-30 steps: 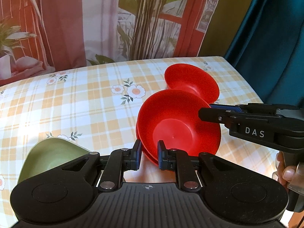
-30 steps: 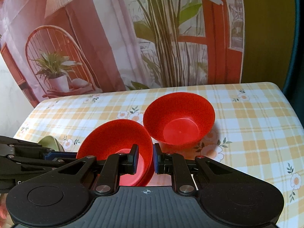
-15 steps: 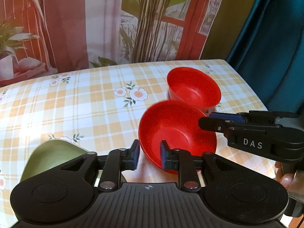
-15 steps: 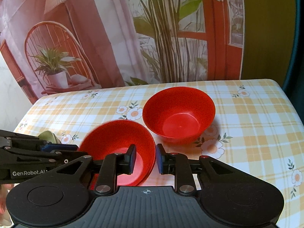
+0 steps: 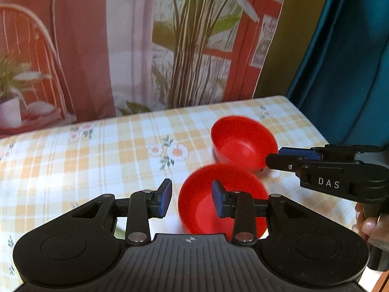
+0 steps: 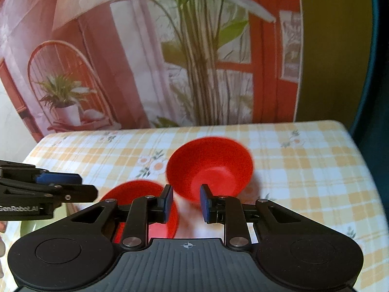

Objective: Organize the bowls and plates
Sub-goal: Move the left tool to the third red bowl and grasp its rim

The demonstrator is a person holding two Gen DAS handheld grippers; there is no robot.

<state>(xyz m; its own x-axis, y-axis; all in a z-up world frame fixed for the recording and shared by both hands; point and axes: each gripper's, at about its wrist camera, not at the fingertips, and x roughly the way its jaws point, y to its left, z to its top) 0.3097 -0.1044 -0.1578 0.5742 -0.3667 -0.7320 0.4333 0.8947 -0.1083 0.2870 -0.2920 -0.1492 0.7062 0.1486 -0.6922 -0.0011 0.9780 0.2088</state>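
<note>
While the left gripper (image 5: pixel 192 198) hangs over the near bowl (image 5: pixel 222 200), its jaws have just been opening and stand apart, pinching nothing, with only the right pad crossing the bowl's rim in view. The right gripper (image 6: pixel 186 203), jaws slightly spread and empty, hovers just right of the near bowl (image 6: pixel 138 189). The far bowl (image 5: pixel 244 143) sits upright on the tablecloth (image 5: pixel 97 150) just behind the near bowl, a green dish (image 6: pixel 30 226) left of it.
</note>
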